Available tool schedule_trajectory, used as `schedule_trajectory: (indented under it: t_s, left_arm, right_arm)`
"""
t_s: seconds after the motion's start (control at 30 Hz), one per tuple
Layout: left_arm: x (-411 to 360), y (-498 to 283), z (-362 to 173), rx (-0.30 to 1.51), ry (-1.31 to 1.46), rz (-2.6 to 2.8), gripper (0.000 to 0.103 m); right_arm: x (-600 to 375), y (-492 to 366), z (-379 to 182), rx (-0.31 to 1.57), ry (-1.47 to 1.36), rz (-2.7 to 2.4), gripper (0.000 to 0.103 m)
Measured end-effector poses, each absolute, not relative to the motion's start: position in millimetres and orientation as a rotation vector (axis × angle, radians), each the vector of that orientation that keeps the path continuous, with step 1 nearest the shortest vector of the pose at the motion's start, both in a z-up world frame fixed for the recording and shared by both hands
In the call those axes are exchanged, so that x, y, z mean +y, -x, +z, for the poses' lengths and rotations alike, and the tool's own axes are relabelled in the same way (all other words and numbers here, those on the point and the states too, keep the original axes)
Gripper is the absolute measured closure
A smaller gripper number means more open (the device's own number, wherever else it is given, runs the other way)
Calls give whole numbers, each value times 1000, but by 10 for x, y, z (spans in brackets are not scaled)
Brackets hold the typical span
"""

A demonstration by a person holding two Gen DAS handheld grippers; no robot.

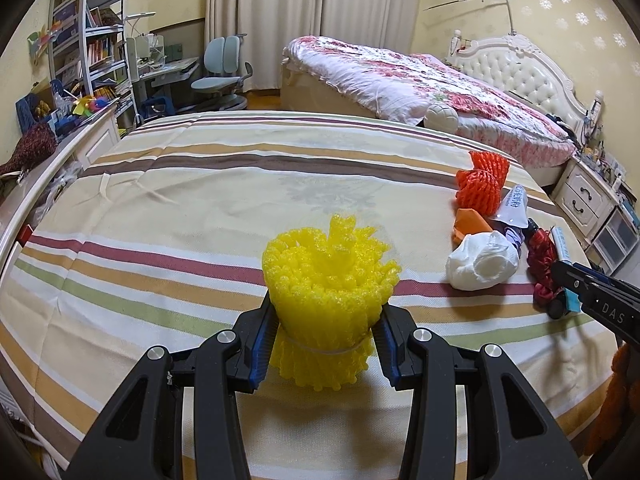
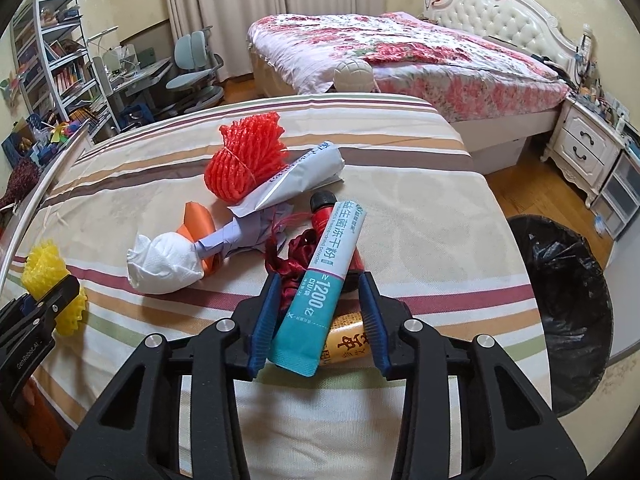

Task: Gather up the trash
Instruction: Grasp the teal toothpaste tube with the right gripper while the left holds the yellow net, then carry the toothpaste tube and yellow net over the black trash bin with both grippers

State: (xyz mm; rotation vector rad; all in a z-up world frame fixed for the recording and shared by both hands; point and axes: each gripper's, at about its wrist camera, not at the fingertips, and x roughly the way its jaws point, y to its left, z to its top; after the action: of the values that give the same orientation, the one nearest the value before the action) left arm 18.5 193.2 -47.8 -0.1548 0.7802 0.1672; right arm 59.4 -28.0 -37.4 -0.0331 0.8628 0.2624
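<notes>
Left wrist view: the left gripper is squeezing a yellow foam net at lower centre, with more trash lying at right. Right wrist view: the right gripper is closing around a teal sachet at centre, contact unclear; a black-lined bin is sitting at right.

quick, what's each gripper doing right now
Left gripper: closed on the yellow foam net sleeve.
Right gripper: jaws around the teal and white powder sachet; grip cannot be told.
</notes>
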Motion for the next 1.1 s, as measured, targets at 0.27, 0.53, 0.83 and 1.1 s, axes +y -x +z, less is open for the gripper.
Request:
schedule_trajectory:
  t_s: [0.27,0.53,0.83,1.1]
  left_arm:
    - [1916,-182,-476,781,162,159,59]
    - [1885,-150,-452,772,156,153,59]
    - [1748,-120,-377,754,141,127,59]
    - [1452,-110,-283,727,115,66,60]
  right_arm:
    - [-257,-545,-368,862,45,267,81]
    - [-281,-497,-327,846,40,273,84]
    - [-415,-400,-221,811,19,263,85]
    - [-720,-347,-115,779,-13,218,85]
